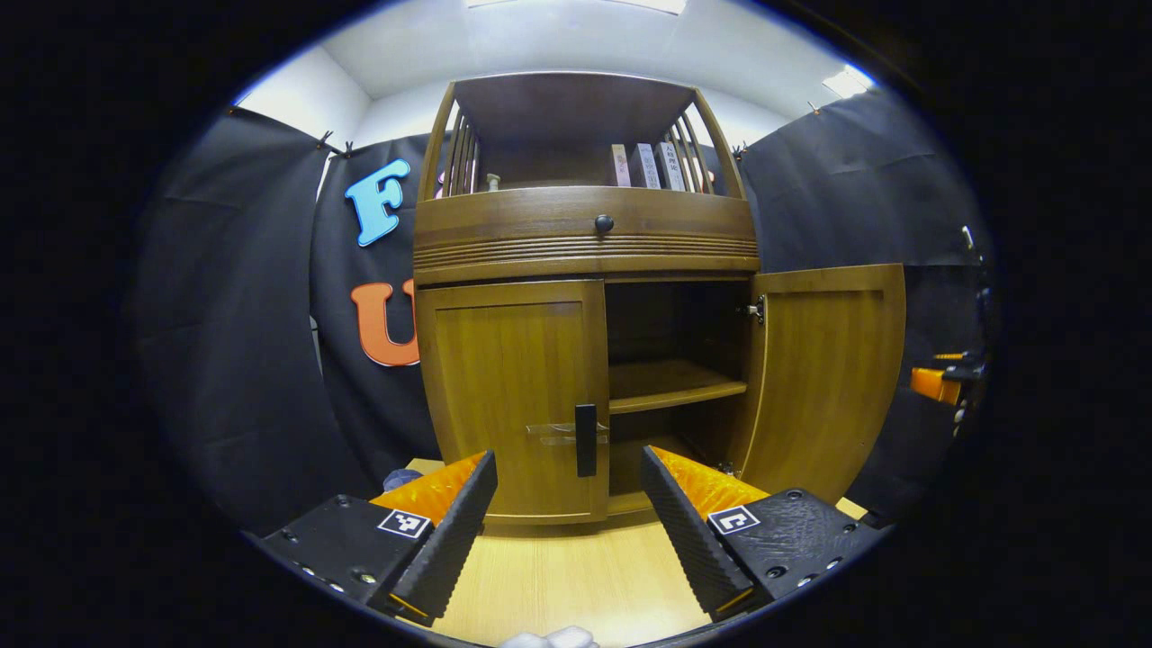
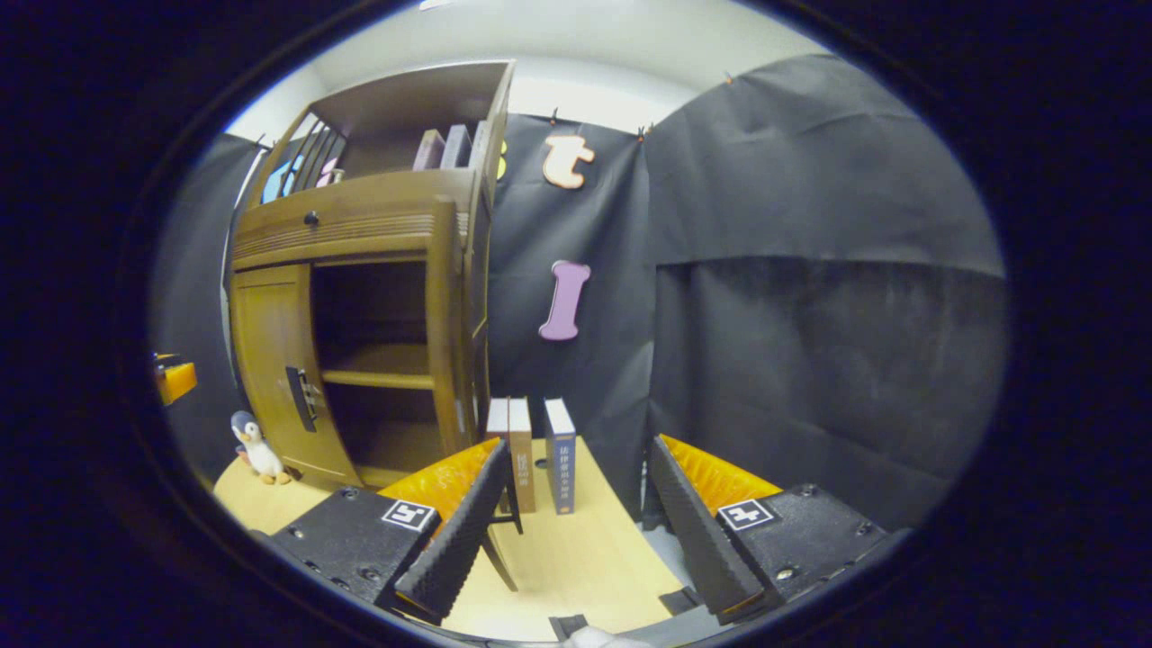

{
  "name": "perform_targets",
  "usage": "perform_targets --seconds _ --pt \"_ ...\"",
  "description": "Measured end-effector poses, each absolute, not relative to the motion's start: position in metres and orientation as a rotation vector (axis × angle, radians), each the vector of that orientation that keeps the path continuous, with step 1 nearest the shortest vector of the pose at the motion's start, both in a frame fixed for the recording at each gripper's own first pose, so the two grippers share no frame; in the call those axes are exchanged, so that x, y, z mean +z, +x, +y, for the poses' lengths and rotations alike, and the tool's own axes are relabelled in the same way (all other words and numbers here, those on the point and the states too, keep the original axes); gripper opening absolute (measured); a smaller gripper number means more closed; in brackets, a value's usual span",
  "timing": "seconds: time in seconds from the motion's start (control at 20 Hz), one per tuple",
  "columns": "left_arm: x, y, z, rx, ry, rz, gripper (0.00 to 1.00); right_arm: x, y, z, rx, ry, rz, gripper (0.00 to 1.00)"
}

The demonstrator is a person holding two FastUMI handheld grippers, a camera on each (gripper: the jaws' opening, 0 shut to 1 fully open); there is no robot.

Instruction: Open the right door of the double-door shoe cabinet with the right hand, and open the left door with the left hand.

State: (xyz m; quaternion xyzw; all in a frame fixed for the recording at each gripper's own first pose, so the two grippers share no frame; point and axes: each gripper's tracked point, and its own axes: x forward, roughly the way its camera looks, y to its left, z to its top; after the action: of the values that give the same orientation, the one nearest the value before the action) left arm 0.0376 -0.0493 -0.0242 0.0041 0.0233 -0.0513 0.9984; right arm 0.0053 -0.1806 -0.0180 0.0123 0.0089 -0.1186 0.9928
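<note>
The wooden shoe cabinet (image 1: 585, 234) stands on a light wooden tabletop. Its right door (image 1: 823, 378) is swung wide open, baring the inner shelf (image 1: 670, 382). Its left door (image 1: 513, 396) is shut, with a black vertical handle (image 1: 586, 439) at its inner edge. My left gripper (image 1: 569, 504) is open, a little short of that handle, its fingers to either side and below it. In the right gripper view the cabinet (image 2: 360, 270) is at the left, its right door (image 2: 444, 324) edge-on. My right gripper (image 2: 574, 499) is open and empty, away from the cabinet, facing the black cloth.
Three upright books (image 2: 531, 454) stand on the table beside the cabinet's right side. A toy penguin (image 2: 258, 447) stands at the cabinet's left front corner. The other gripper's orange part (image 1: 936, 382) is far right past the open door. Books (image 1: 648, 165) sit on the top shelf.
</note>
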Motion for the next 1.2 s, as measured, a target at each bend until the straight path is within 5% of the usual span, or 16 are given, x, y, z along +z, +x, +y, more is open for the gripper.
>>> perform_targets --seconds 0.35,0.65,1.2 --pt "-0.025 0.042 -0.027 -0.081 0.012 0.038 0.96 0.003 0.020 -0.066 -0.135 -0.029 -0.056 1.00" --pt "-0.035 0.044 -0.010 -0.033 0.004 0.048 0.96 -0.045 0.046 0.010 -0.012 -0.011 0.039 1.00" --pt "-0.074 0.144 -0.047 -0.076 -0.032 0.035 0.96 -0.032 0.057 0.006 0.017 0.000 0.084 1.00"
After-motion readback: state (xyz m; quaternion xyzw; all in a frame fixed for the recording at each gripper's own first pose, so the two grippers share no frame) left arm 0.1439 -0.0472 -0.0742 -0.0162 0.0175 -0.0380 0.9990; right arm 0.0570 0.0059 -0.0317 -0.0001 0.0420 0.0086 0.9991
